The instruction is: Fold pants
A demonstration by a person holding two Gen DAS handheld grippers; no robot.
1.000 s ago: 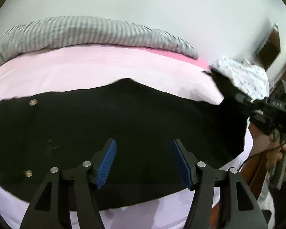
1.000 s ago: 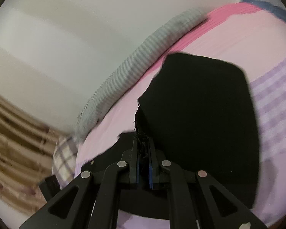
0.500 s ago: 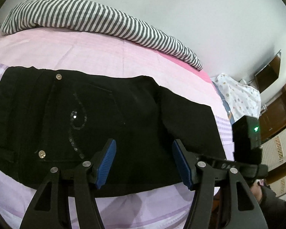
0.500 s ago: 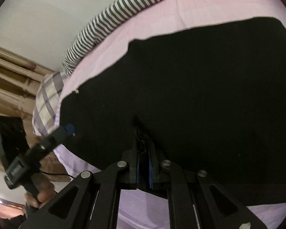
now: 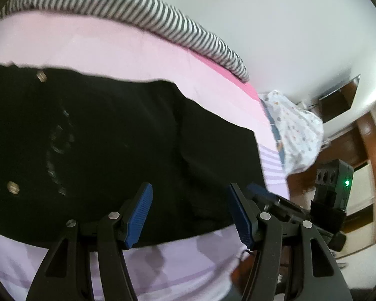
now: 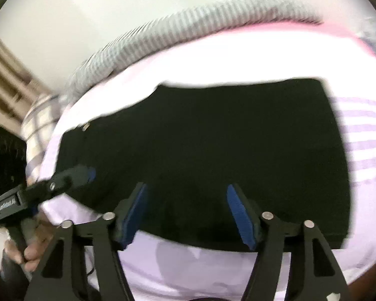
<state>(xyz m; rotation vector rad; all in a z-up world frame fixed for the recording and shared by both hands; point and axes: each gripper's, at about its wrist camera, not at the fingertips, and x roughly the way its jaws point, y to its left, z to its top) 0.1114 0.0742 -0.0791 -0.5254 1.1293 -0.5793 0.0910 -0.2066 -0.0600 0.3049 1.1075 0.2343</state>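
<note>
Now lying folded and flat on pink bedding (image 5: 127, 50), black pants (image 5: 92, 135), with metal rivets (image 5: 41, 76) and a faint stitched pocket showing toward the left in the left wrist view. Hovering over the near edge of the cloth, left gripper (image 5: 189, 209), jaws standing well apart, blue pads (image 5: 139, 215) gripping nothing, only black fabric showing in the gap beyond them. Hanging close above the near hem in its own blurred view, right gripper (image 6: 186, 212), jaws opening, nothing pinched between them, pants spreading dark beyond. Showing at the left of the right wrist view, a hand (image 6: 28, 247) wrapping the other tool's grip. Running along the far side of the bed against a white wall (image 5: 275, 20), a striped bolster (image 5: 148, 12); sitting past the bed's right end, a spotted pillow (image 5: 293, 130).
</note>
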